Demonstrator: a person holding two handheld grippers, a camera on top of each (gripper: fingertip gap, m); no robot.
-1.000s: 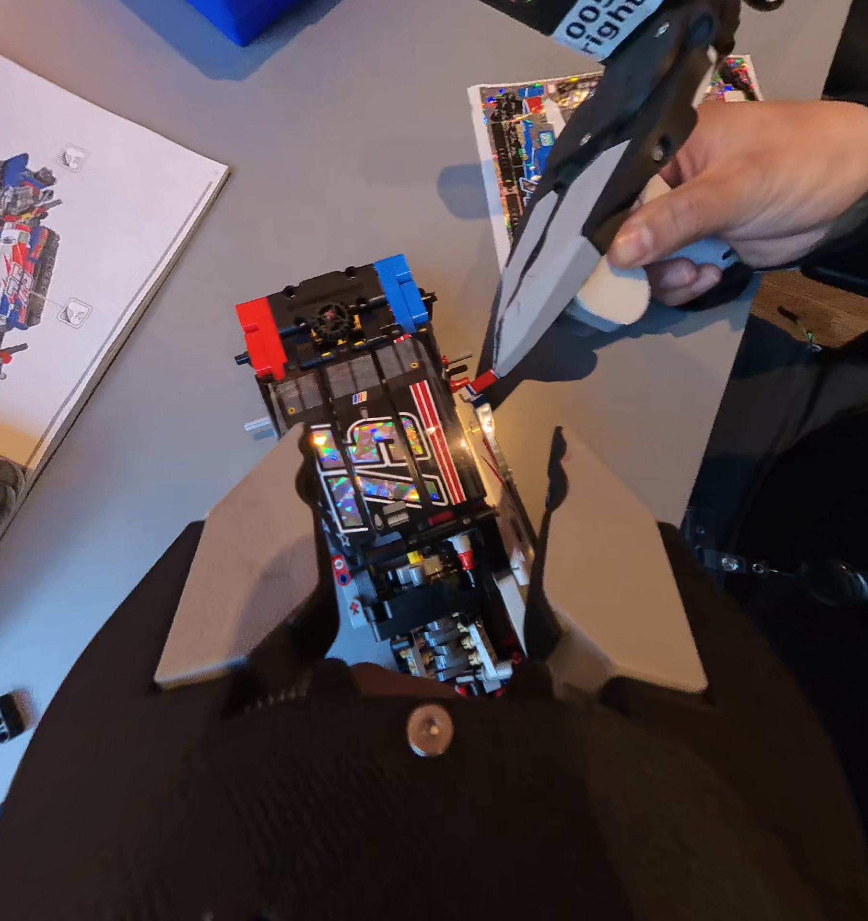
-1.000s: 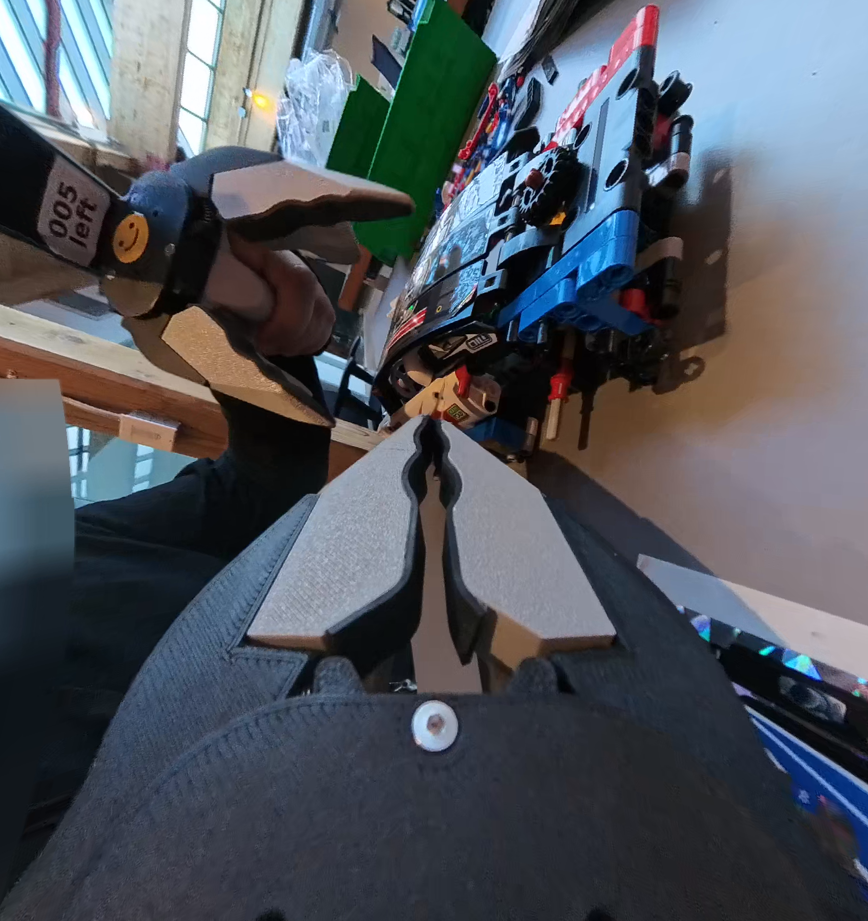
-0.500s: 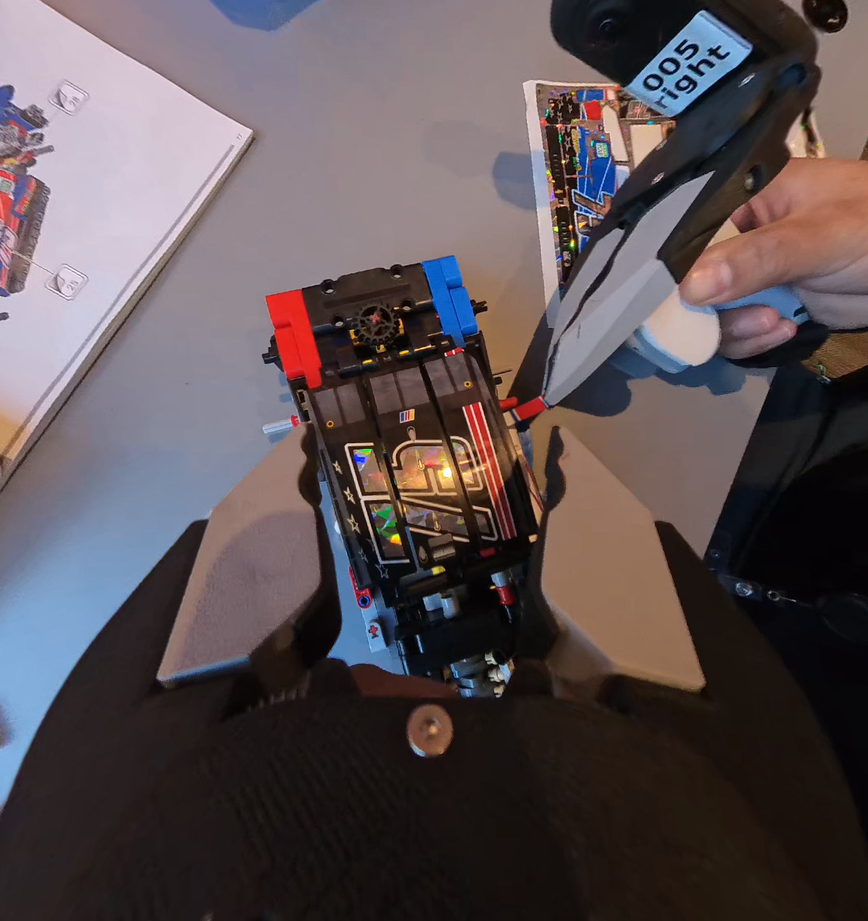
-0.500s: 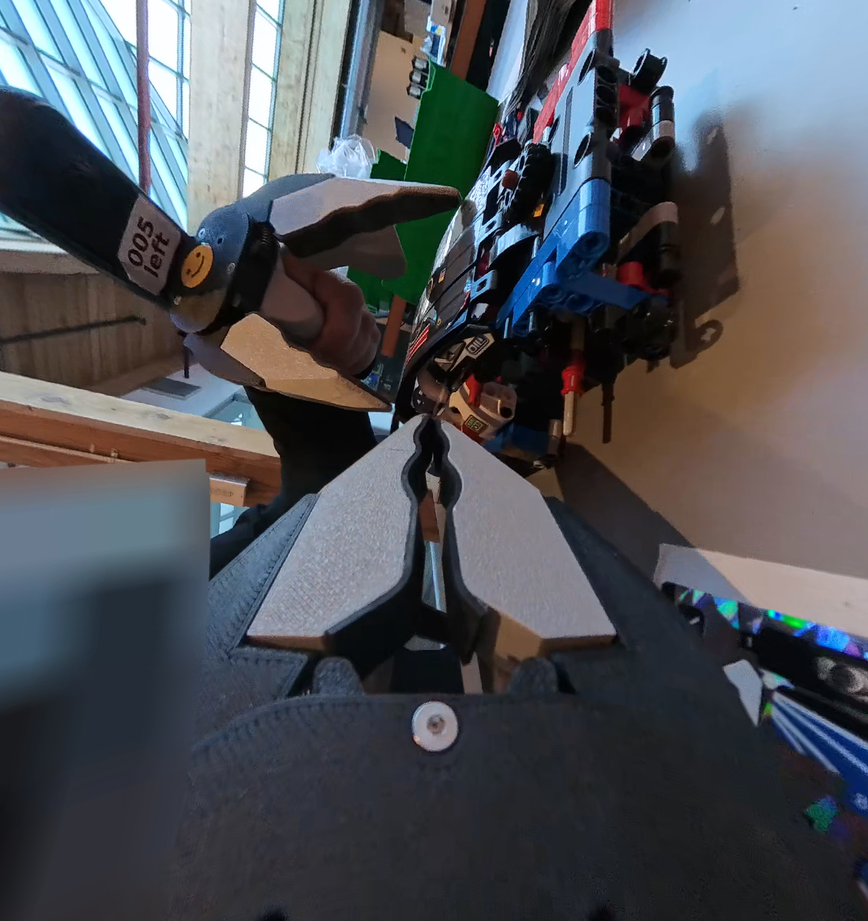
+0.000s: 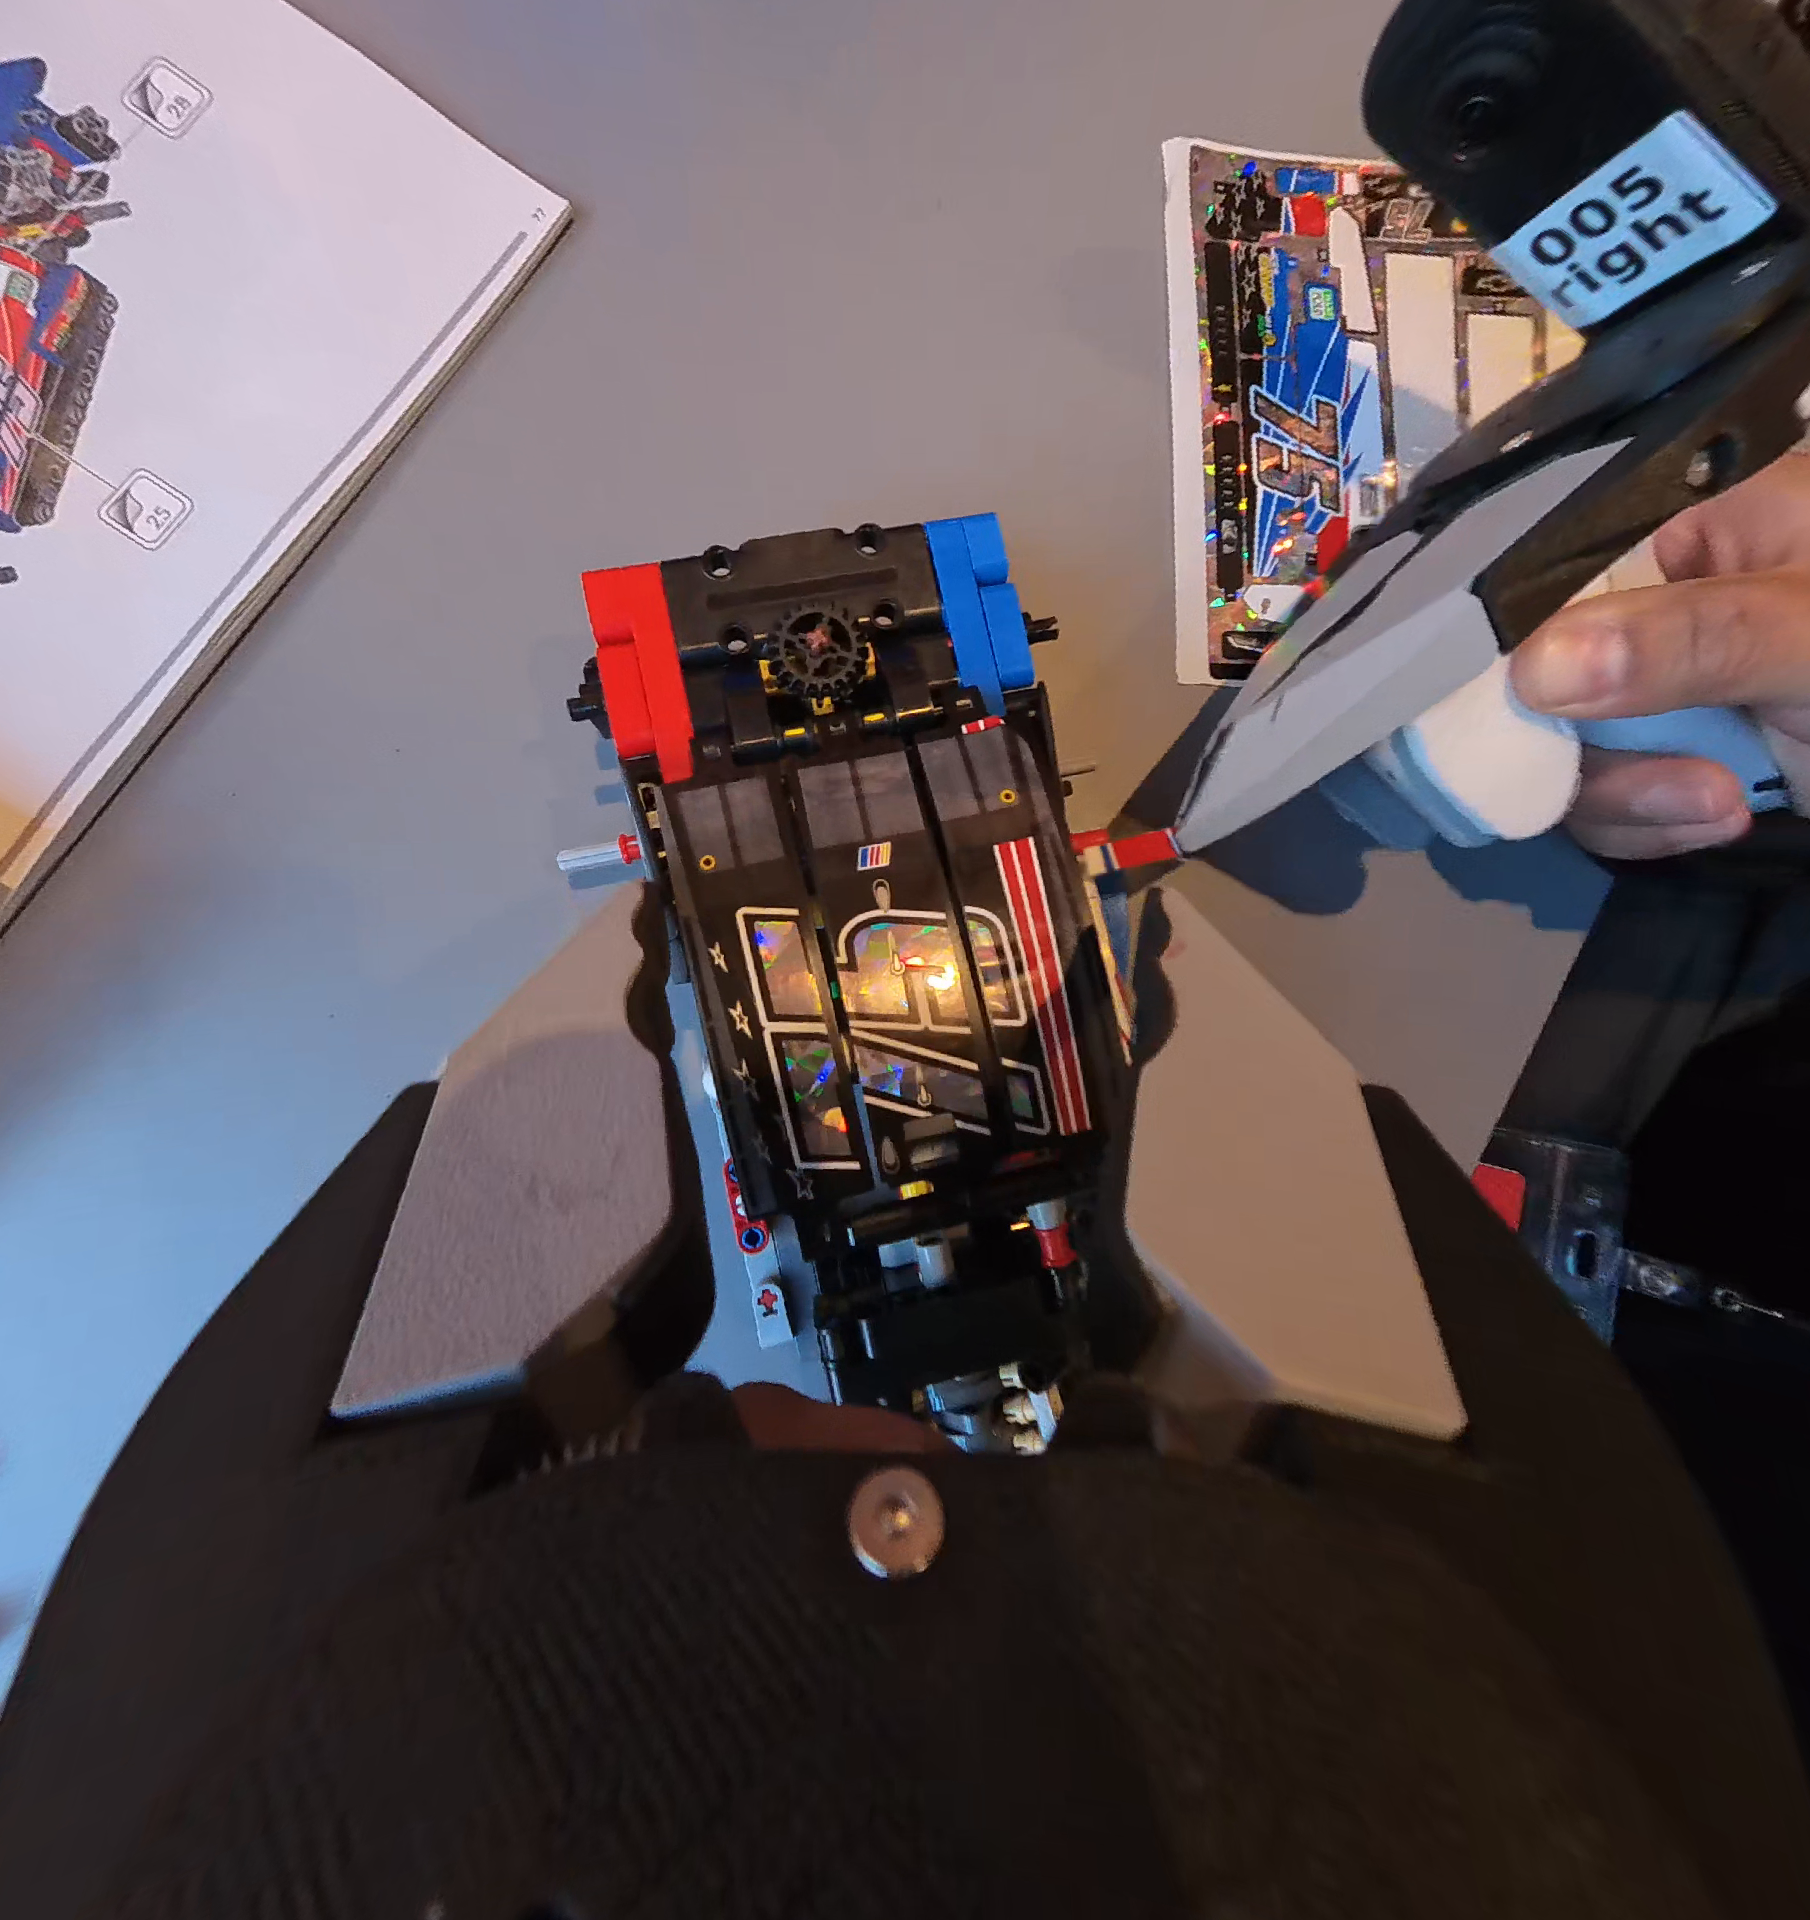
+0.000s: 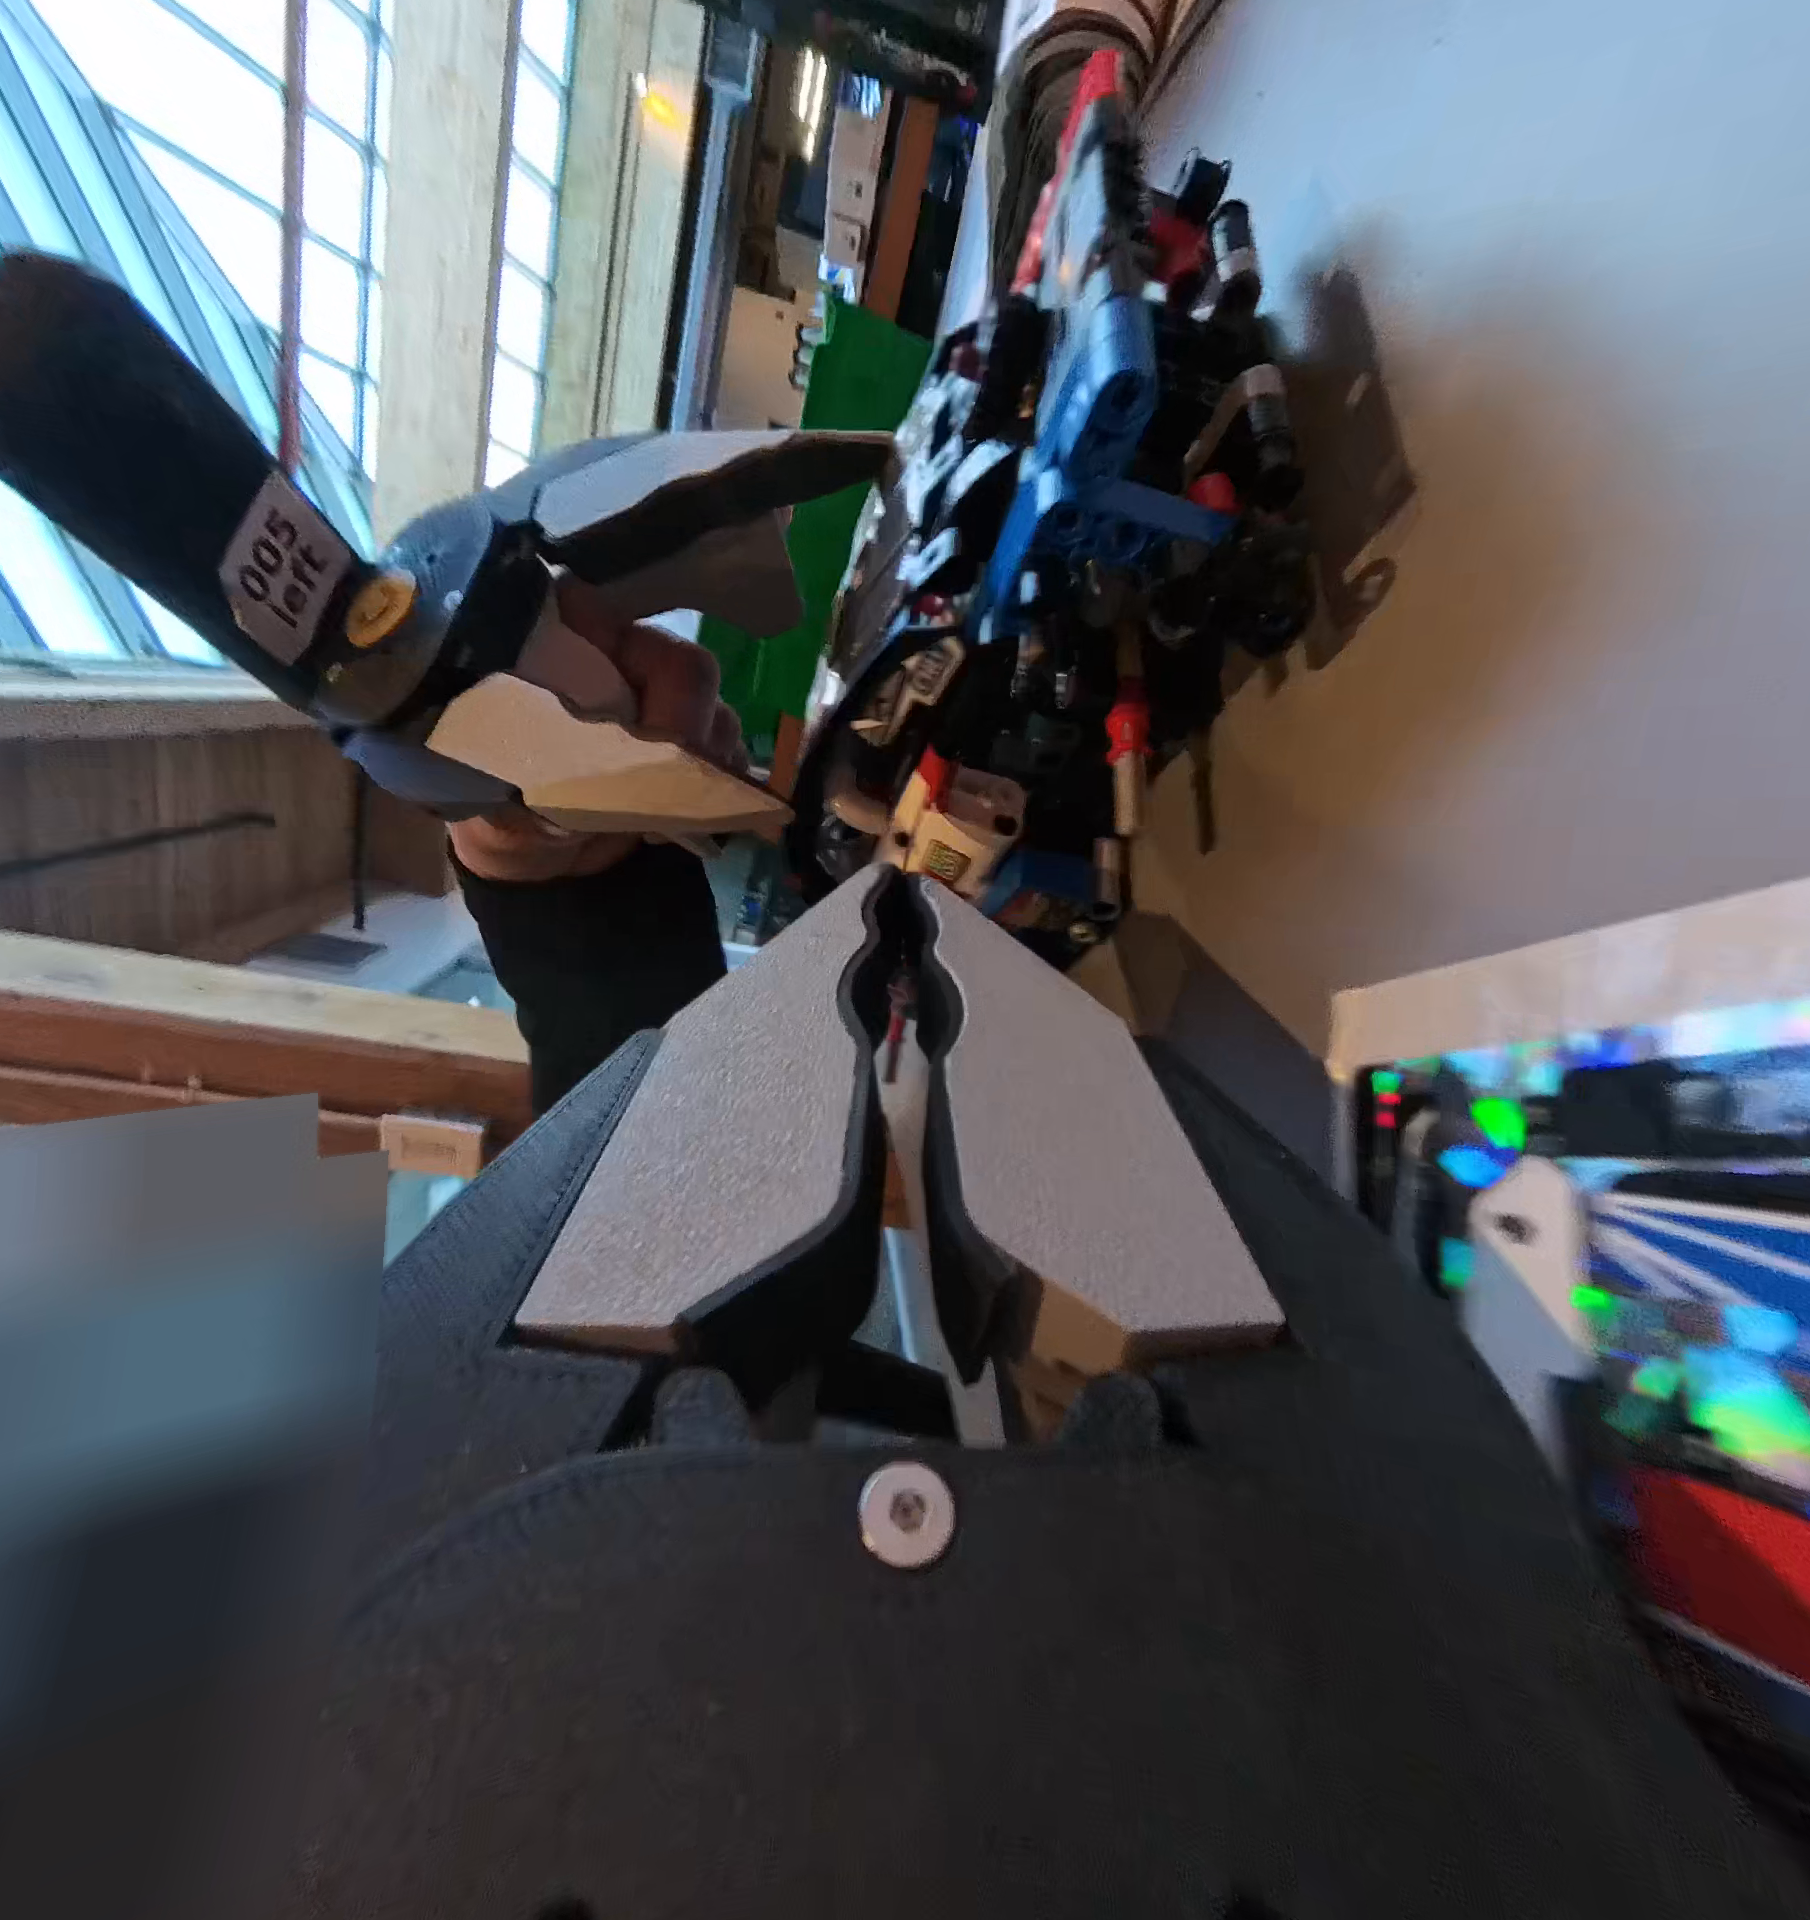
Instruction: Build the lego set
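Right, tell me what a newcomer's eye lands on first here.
The black lego car with its glittering roof sticker, centre of the grey table, flanked by the left tongs. Next, the right tongs, shut on a small red piece at the car's side. An open instruction booklet lies far left.

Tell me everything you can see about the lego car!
The lego car is a half-built black plastic model on the grey table. Its roof has shiny stickers and red stripes. One end carries a red block, a blue block and a black gear. The left claw straddles its sides; the shut right claw pinches a small red piece at its edge.
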